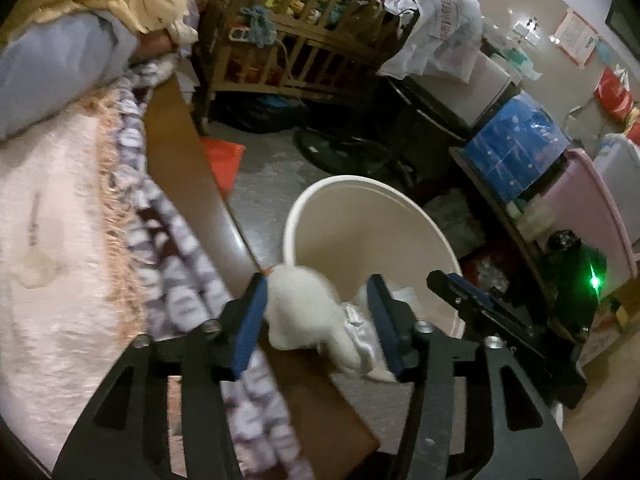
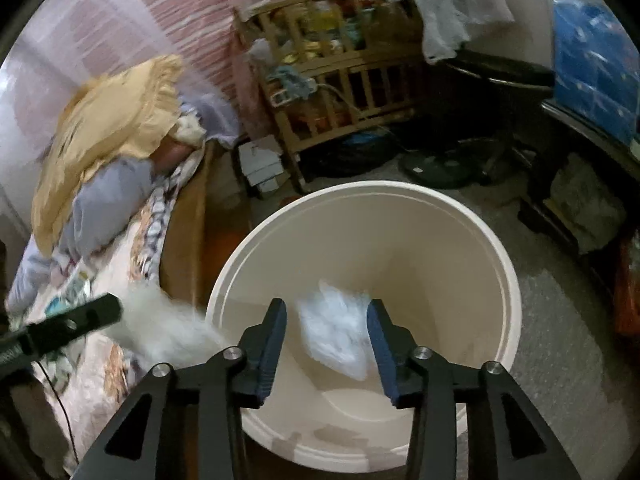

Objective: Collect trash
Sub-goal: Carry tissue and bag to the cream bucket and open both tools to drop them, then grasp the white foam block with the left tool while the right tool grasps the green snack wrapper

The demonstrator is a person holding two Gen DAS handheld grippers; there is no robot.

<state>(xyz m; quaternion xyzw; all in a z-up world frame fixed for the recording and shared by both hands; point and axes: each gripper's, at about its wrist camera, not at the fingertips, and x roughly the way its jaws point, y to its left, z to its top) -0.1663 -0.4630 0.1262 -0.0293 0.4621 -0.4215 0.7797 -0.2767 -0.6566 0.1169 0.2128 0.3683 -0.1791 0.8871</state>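
White paper wad sits between the left gripper fingers, which stand partly open w/ only the left pad beside it – looks like a release, not a grip, judging by the blur. It hangs over the near rim of the cream bin, beside the bed. Right gripper is also part open over the bin's mouth, a crumpled clear plastic bag loose between its fingers, prob dropping in.

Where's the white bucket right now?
The white bucket stands on the floor beside the bed, directly under the right gripper in its wrist view.
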